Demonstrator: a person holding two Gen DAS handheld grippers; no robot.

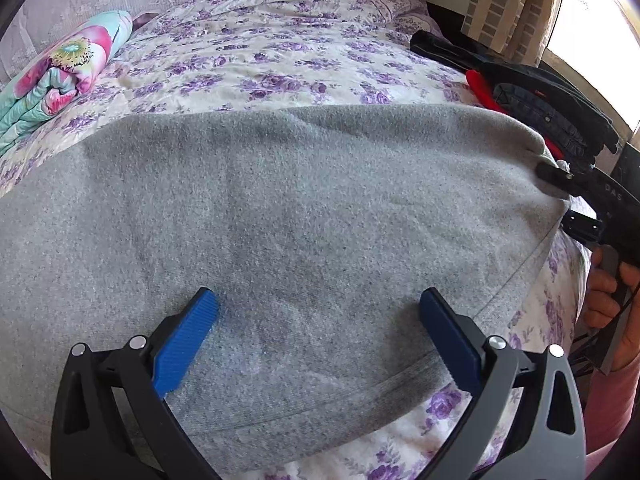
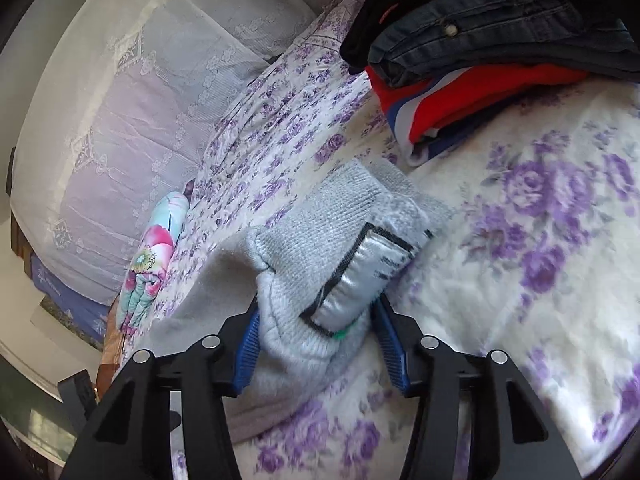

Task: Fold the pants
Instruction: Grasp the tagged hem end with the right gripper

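While the right gripper (image 2: 316, 340) pinches the soft grey fleece pants (image 1: 280, 208) at the waistband, the left gripper (image 1: 320, 320) gapes wide above limp cloth best taken by its hem

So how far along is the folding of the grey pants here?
Early. Done: the grey pants lie spread flat on the floral bedsheet, with no fold visible yet. In hand: the right tool has bunched fabric at one end between its fingers; the left tool is open over the cloth. Left: all the folding.
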